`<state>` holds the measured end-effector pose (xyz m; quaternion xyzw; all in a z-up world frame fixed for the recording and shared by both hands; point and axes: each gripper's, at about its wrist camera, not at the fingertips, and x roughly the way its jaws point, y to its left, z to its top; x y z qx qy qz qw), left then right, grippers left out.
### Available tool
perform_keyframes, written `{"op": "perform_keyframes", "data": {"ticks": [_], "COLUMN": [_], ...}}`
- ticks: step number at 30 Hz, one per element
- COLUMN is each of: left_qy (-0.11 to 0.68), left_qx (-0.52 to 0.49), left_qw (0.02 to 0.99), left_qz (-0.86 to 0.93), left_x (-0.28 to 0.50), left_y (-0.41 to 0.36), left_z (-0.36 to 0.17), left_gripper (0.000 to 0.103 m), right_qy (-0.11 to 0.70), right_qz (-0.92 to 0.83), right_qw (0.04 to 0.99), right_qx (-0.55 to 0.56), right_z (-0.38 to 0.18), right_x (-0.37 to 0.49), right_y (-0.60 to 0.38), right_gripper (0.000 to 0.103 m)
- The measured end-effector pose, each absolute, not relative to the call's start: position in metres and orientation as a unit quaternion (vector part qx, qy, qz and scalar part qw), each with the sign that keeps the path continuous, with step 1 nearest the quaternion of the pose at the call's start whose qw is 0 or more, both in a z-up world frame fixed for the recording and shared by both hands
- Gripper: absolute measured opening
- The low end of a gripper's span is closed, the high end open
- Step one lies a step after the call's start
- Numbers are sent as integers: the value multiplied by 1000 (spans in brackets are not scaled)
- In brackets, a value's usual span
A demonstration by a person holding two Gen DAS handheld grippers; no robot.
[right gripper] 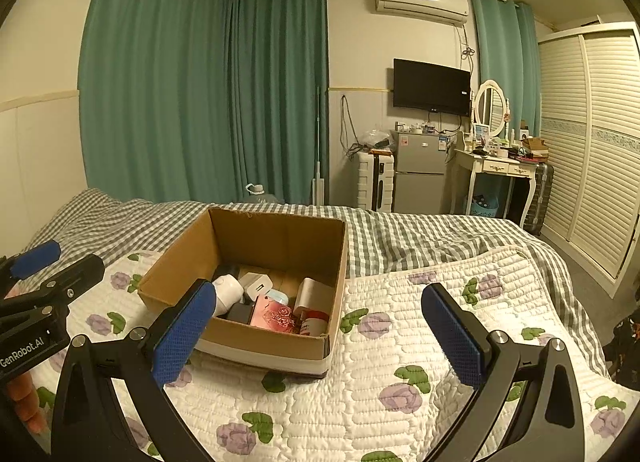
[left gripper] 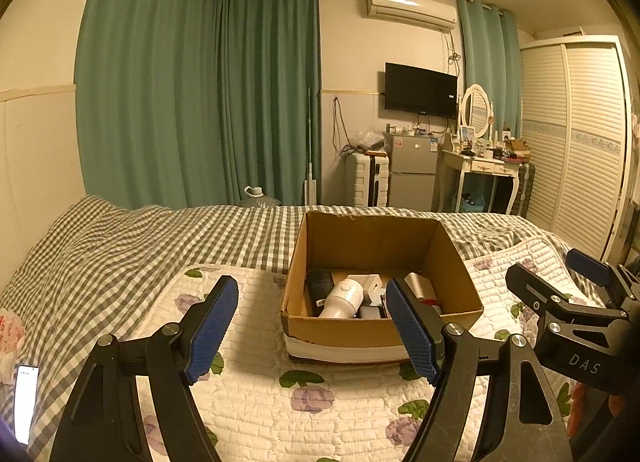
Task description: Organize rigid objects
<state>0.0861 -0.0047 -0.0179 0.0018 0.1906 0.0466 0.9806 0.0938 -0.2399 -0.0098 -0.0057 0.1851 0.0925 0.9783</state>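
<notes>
Left gripper [left gripper: 312,326]: jaws wide apart, nothing between them, held above the quilt [left gripper: 248,402].
Right gripper [right gripper: 320,336]: jaws also wide apart and empty, just beside the left one.
Box [left gripper: 384,330]: open cardboard, sitting on the quilt; ahead of the left jaws and slightly toward their right finger, ahead and to the left of the right jaws.
Contents: a white bottle [right gripper: 228,294] lying on its side, a white charger [right gripper: 257,285], a pink card [right gripper: 276,316], a white tub with a red band [right gripper: 314,320], a dark cylinder [left gripper: 320,286] at the back left.
Progress: looks nearly done to me; I see no loose item on the quilt near either gripper.
Handling, bottle: hard plastic, probably light, smooth and rounded, so it may roll or slip; best pinched across the narrower neck.
Handling, charger: small, stiff, flat-sided; an easy squeeze across its faces.
Handling, card: thin and flat; hard to lift from the box floor, an edge is needed.
Handling, box: light card walls that would flex; take a wall near a corner, or one in each gripper.
Phone [left gripper: 26,402]: lit, lying left of the left jaws on the checked sheet [left gripper: 120,238].
</notes>
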Motion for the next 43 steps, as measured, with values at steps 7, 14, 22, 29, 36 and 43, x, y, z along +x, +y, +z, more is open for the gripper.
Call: {"op": "perform_keyframes", "data": {"ticks": [7, 14, 22, 29, 36, 43], "left_qy": [192, 192, 192, 193, 193, 194], "left_qx": [-1, -1, -1, 0, 0, -1], "left_qw": [980, 980, 980, 980, 980, 980], "left_qz": [48, 48, 47, 47, 46, 47], "left_x": [86, 86, 86, 86, 85, 86], "left_y": [-3, -2, -2, -1, -4, -5], "left_z": [-18, -18, -18, -18, -19, -19], "left_gripper": [79, 79, 79, 79, 79, 79], "right_qy": [186, 187, 188, 190, 194, 195], "right_qz": [93, 93, 93, 94, 95, 95], "right_qw": [978, 978, 978, 977, 976, 976], "right_qx": [-6, -7, -7, -7, -6, -6], "right_z": [-10, -11, -11, -14, -17, -18], "right_x": [94, 94, 94, 93, 94, 94], "right_y": [-238, -237, -236, -236, -236, -236], "right_gripper": [103, 103, 103, 103, 103, 103]}}
